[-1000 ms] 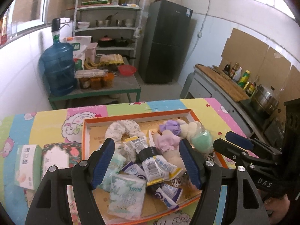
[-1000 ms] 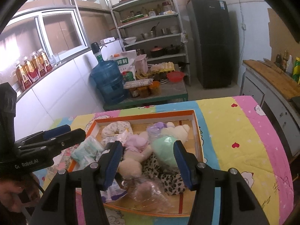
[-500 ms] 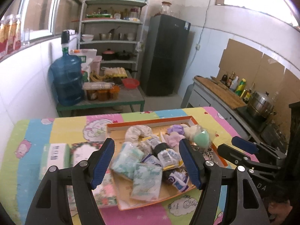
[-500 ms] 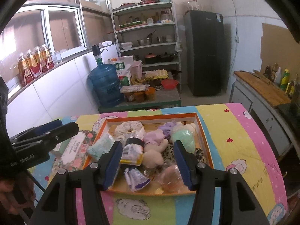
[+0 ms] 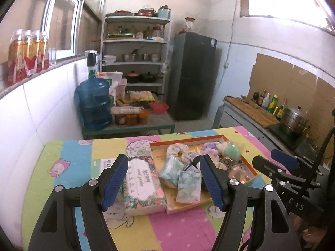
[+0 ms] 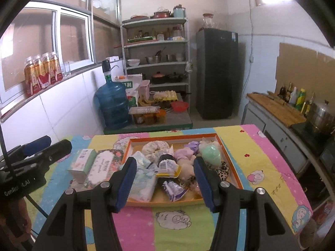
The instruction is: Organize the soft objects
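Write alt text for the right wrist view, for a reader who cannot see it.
An open, empty right claw hangs above the near edge of an orange tray heaped with soft items: tissue packs, plush toys and a mint green sponge. Two tissue boxes sit left of the tray on a colourful tablecloth, with the left claw at far left.

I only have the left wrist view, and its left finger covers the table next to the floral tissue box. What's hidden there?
Observer: A pale green box lies right beside the floral tissue box, on the side away from the tray.
Operator: I see the right gripper only side-on. Is it open?
Observer: Yes. The right gripper is open, with nothing held between its fingers.
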